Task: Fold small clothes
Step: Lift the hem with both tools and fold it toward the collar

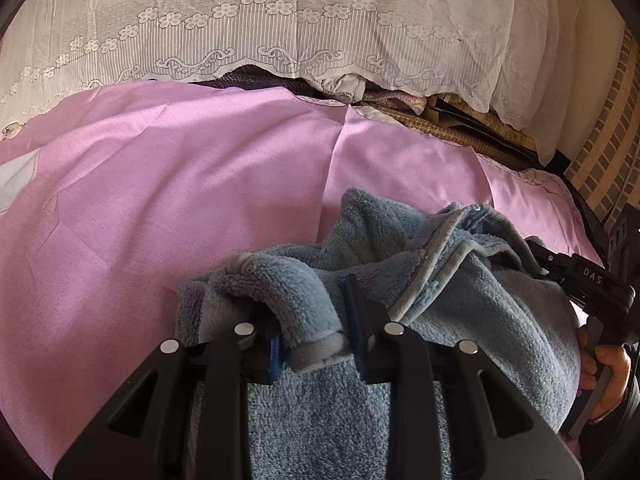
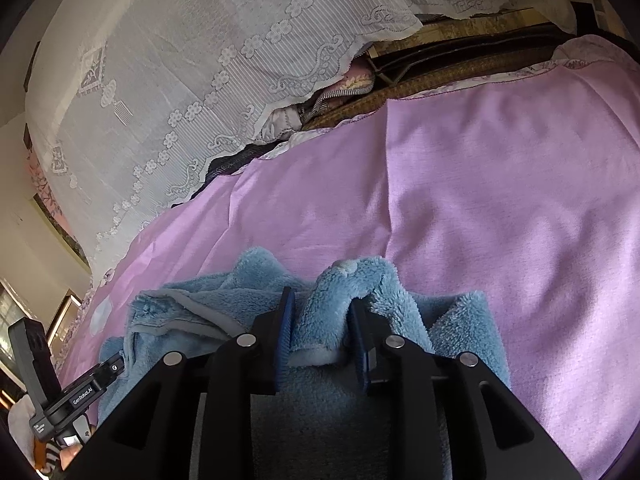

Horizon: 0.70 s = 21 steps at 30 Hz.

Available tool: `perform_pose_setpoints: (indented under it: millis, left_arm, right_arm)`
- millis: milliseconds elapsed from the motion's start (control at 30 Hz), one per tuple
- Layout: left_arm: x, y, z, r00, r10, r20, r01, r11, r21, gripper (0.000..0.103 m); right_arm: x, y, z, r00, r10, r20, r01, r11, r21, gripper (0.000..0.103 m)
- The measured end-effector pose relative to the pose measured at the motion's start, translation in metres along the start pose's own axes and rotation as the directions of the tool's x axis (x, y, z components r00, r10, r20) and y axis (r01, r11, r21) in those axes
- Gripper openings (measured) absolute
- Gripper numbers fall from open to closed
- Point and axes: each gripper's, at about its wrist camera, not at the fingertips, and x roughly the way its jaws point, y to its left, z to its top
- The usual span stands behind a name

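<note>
both grippers [image 1: 316,344] [image 2: 322,332] w/ blue fleece [image 1: 460,320] between jaws

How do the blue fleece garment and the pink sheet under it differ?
The blue fleece garment is fluffy, the pink sheet smooth and slightly shiny. The garment is bunched into folds; the sheet lies spread nearly flat. The garment has grey trim; the sheet shows a stitched hem. Both are soft fabric.

The fleece garment [image 1: 360,264] lies bunched on the bed sheet [image 1: 160,200] at the near edge. A lace cover [image 1: 280,20] hangs behind the bed's far side, with stacked bedding [image 2: 360,88] under its hem.
</note>
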Motion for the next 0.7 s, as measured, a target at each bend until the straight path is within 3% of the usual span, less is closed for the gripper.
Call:
perform_pose_setpoints:
  millis: [133,233,333,400,500,700]
  left_arm:
    - [-0.006,-0.002,-0.001,1.000,-0.003,0.012,0.003,1.000,-0.002,0.036]
    - [-0.010,-0.005,0.000,1.000,0.004,0.026,-0.004,1.000,0.003,0.051]
    - [-0.017,-0.013,-0.001,0.997,0.052,0.061,-0.054,0.998,0.041,0.069]
    - [-0.024,-0.019,0.000,0.991,0.100,0.092,-0.106,0.992,0.068,0.094]
    - [-0.039,-0.027,0.004,0.972,0.168,0.167,-0.187,0.977,0.105,0.097]
    - [-0.062,-0.012,0.018,0.974,0.119,0.191,-0.123,0.992,0.010,0.097]
  right_arm:
    - [-0.001,0.000,0.001,1.000,0.012,0.001,-0.012,1.000,0.002,0.033]
    - [-0.001,0.000,0.001,1.000,0.019,0.000,-0.019,1.000,0.002,0.037]
    - [-0.002,0.000,0.002,1.000,0.018,0.003,-0.018,1.000,0.002,0.039]
    - [-0.006,0.002,0.003,1.000,0.006,0.016,-0.006,1.000,0.000,0.040]
    - [-0.014,0.005,0.004,0.999,-0.012,0.042,0.012,1.000,-0.009,0.042]
    - [-0.047,0.018,0.013,0.985,-0.035,0.169,0.043,0.998,-0.045,0.042]
